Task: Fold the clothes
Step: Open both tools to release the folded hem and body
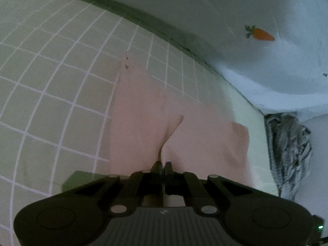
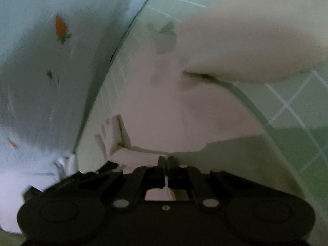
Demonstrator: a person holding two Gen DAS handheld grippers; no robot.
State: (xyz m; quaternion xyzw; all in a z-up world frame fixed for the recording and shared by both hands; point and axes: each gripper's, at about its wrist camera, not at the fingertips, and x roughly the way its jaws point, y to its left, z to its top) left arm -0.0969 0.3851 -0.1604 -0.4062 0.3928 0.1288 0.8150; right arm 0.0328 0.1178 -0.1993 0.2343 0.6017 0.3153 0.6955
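Left wrist view: left gripper (image 1: 163,165) pinches the near hem of the pink garment (image 1: 143,110), which stretches away over the checked green sheet (image 1: 51,82); right gripper (image 2: 165,160) likewise pinched on its edge.

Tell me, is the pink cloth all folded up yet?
Not yet. Done: the pink garment lies spread on the green checked mat. In hand: the left gripper is pinched shut on its near edge, raising a wrinkle, and the right gripper is shut at another edge, where a layer looks doubled. Left: making the folds. The grey striped garment lies bunched and untouched.
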